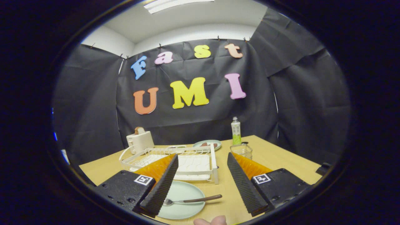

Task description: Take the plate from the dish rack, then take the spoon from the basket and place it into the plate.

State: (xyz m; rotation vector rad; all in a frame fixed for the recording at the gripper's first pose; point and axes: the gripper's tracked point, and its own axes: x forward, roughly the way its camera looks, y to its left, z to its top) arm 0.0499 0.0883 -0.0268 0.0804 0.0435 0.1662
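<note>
Spoon (190, 200) is seen lying on the plate (182, 200) already, handle across btwn the fingers, bowl by the left one. Gripper (201, 187) is spread wide, nothing held; task prob done.

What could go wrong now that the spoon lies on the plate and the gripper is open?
The spoon lies with its handle past the plate rim, so a knock from the open gripper could tip it onto the table. The dish rack stands just beyond the fingers and might be bumped.
</note>
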